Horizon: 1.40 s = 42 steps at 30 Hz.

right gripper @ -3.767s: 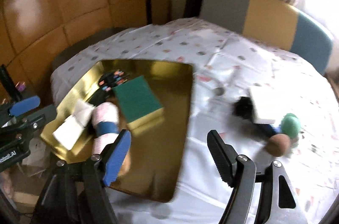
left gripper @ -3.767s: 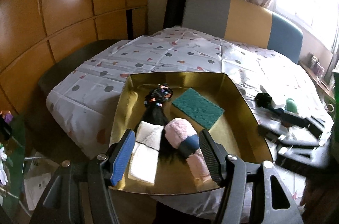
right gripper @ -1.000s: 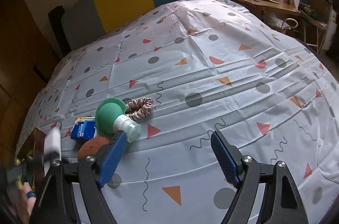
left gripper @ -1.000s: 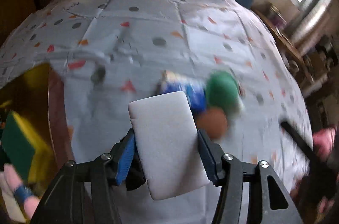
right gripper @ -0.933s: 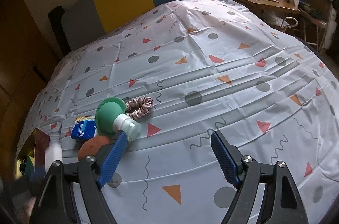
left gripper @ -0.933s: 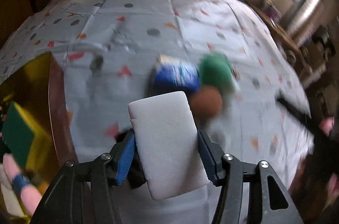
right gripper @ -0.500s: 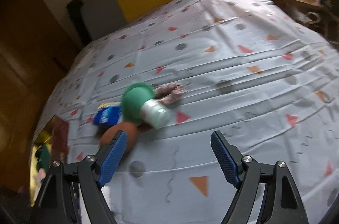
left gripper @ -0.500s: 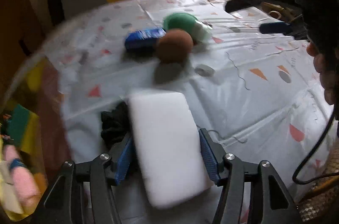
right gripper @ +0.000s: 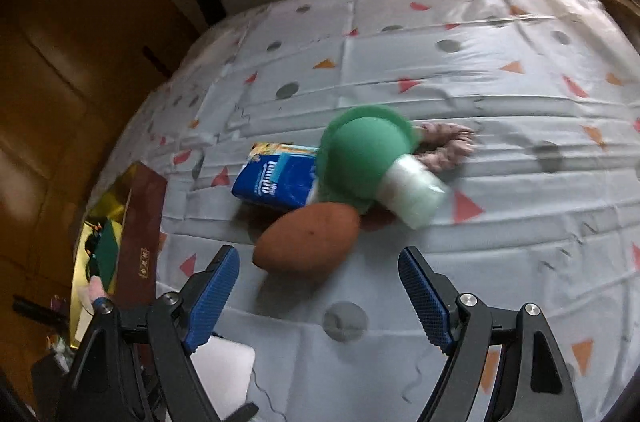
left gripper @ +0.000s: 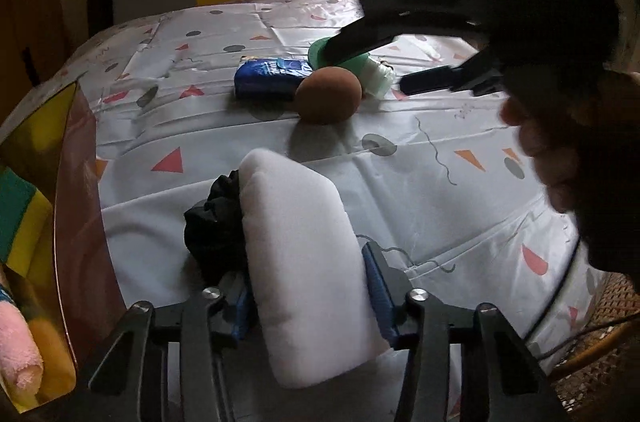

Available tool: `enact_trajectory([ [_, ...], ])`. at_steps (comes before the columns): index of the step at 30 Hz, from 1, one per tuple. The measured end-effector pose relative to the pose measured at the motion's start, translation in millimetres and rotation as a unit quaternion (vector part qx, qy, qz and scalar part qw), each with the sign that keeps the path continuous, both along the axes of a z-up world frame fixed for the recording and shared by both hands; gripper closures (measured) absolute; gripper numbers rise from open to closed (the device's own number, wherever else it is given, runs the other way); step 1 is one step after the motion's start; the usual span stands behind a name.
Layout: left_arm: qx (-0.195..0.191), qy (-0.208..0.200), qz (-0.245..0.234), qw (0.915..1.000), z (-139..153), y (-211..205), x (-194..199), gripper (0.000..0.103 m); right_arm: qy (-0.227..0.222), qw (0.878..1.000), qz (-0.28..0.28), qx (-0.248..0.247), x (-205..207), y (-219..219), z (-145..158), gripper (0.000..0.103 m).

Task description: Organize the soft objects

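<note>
Between my left tool (left gripper: 308, 292) pads, white sponge (left gripper: 304, 262), jaws closing on it, my right tool (right gripper: 320, 298) wide open, empty, above brown sponge (right gripper: 308, 242) on worktop (right gripper: 480, 262).

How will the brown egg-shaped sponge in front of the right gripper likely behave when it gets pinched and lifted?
The brown egg-shaped sponge looks rounded and smooth, so it may roll or squirt sideways. It probably compresses and weighs little. It lies against the green puff, which may shift too.

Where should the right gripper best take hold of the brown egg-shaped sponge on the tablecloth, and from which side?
Probably across the brown egg-shaped sponge's narrow middle, coming from above. It lies on its side, and the open right gripper is already before it.
</note>
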State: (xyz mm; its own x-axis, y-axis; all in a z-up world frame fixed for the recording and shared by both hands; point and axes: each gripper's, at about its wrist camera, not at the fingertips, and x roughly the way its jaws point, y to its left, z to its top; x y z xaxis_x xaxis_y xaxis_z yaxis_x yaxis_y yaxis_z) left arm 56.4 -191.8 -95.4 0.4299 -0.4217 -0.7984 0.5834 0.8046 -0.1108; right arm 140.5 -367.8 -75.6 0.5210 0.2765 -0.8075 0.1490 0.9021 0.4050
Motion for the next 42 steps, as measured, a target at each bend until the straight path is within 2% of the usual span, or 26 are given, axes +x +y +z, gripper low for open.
enact_trajectory([
  [3, -0.027, 0.01, 0.002, 0.9996, 0.1, 9.0, 3.3, 0.062, 0.016, 1.0, 0.016, -0.015, 19.4, 14.4, -8.7, 0.015],
  [4, -0.03, 0.012, 0.0, 0.9995, 0.7, 10.1, 3.0, 0.065, 0.017, 0.999, 0.018, -0.036, 25.2, 20.5, -10.7, 0.018],
  [5, -0.037, 0.018, -0.002, 0.9992, 0.8, 11.4, 3.3, 0.065, 0.017, 0.998, 0.025, -0.051, 29.1, 23.9, -12.5, 0.038],
  [6, -0.049, 0.028, -0.007, 0.9984, 0.9, 13.1, 4.0, 0.064, 0.024, 0.997, 0.033, -0.061, 31.3, 26.4, -14.4, 0.047],
  [10, -0.069, 0.042, -0.019, 0.9965, 3.3, 17.3, 2.8, 0.061, 0.019, 0.995, 0.039, -0.087, 26.8, 25.6, -11.7, 0.053],
  [11, -0.081, 0.047, -0.021, 0.9954, 4.3, 18.1, 3.4, 0.058, 0.019, 0.995, 0.041, -0.086, 23.6, 23.2, -10.7, 0.052],
  [12, -0.095, 0.055, -0.027, 0.9936, 5.2, 19.0, 5.0, 0.057, 0.022, 0.996, 0.042, -0.076, 20.2, 19.2, -10.7, 0.044],
  [13, -0.104, 0.06, -0.032, 0.9922, 6.5, 19.4, 6.3, 0.056, 0.026, 0.996, 0.039, -0.073, 16.6, 14.4, -11.0, 0.04],
  [15, -0.121, 0.061, -0.046, 0.9897, 12.5, 19.2, 5.3, 0.054, 0.021, 0.995, 0.022, -0.093, 7.1, 3.8, -6.3, 0.021],
  [19, -0.136, 0.059, -0.073, 0.9862, 25.6, 18.2, -2.1, 0.049, 0.008, 0.999, 0.018, -0.041, -13.2, -13.2, 4.5, 0.018],
  [21, -0.132, 0.05, -0.082, 0.9866, 29.0, 19.0, -8.4, 0.049, 0.004, 1.0, 0.028, -0.009, -24.9, -14.5, 9.2, 0.018],
  [23, -0.135, 0.061, -0.089, 0.985, 28.6, 21.7, -12.0, 0.049, 0.005, 0.999, 0.043, 0.024, -34.4, -7.8, 9.8, 0.018],
  [26, -0.125, 0.065, -0.079, 0.9868, 28.3, 26.6, -12.7, 0.049, 0.014, 0.996, 0.066, 0.052, -48.6, 5.3, 6.6, 0.018],
  [35, -0.092, 0.025, -0.025, 0.9951, 51.5, 42.8, -3.7, 0.049, 0.046, 0.995, 0.068, 0.049, -73.3, 26.7, -6.4, 0.018],
  [39, -0.03, -0.006, -0.006, 0.9995, 58.9, 40.6, 3.1, 0.05, 0.069, 0.994, 0.078, 0.046, -82.1, 39.5, -13.0, 0.018],
  [42, 0.0, -0.009, -0.006, 0.9999, 61.5, 34.3, 16.8, 0.05, 0.067, 0.994, 0.076, 0.033, -89.5, 45.6, -12.4, 0.018],
])
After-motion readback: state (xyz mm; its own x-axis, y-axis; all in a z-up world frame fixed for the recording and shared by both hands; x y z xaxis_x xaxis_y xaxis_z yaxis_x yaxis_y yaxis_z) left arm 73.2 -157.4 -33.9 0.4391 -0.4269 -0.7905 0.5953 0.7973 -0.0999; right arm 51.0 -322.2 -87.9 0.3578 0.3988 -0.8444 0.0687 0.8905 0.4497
